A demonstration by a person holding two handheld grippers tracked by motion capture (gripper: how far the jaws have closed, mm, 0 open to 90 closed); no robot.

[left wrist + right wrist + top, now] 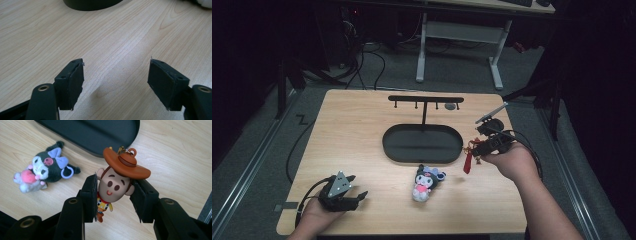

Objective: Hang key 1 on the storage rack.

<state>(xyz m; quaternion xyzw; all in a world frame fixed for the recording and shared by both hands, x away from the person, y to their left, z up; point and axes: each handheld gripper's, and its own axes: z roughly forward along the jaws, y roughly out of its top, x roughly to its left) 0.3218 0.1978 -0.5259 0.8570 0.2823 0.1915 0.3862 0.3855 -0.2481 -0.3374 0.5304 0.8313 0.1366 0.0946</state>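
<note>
The right gripper pinches the cowboy keychain by its head at centre frame, above the table. It looks light, hard and smooth, so a cheek grip may slip. The left gripper rests spread and empty near the lower left in the high view.

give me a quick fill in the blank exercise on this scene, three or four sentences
1. The right tongs are shut on the head of a small cowboy figure keychain with a ____ hat.
2. The left tongs stand ____, with bare wooden table between them.
3. The black and white plush toy with a purple bow lies on the table in front of the oval ____ tray.

Missing words: brown; open; black
</note>
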